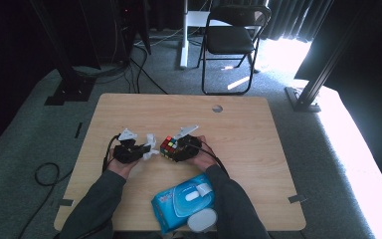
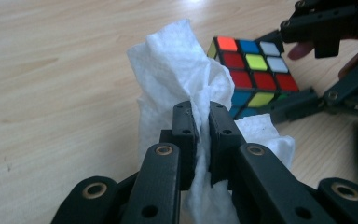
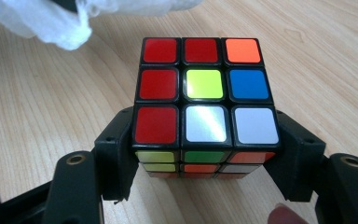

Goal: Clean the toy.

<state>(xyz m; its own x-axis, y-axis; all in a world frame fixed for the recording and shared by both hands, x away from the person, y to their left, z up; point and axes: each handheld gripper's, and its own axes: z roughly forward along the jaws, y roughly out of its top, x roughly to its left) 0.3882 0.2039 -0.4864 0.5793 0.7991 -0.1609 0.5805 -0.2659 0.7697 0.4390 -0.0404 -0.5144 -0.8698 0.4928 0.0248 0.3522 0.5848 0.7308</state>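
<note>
A scrambled puzzle cube (image 3: 205,107) with a mostly red top face sits between the two black jaws of my right gripper (image 3: 205,161), which press on its sides. In the high view the cube (image 1: 168,146) is held just above the wooden table (image 1: 238,129) by the right gripper (image 1: 175,148). My left gripper (image 2: 204,126) is shut on a crumpled white wipe (image 2: 177,60), whose folds rise above the jaws. Seen from above, the wipe (image 1: 150,145) and left gripper (image 1: 146,151) sit close to the left of the cube (image 2: 254,70), without touching it.
A blue pack of wet wipes (image 1: 184,201) lies near the table's front edge between the forearms, with a white round lid (image 1: 201,220) beside it. A cable hole (image 1: 217,108) is at the table's far side. A black folding chair (image 1: 231,37) stands beyond the table.
</note>
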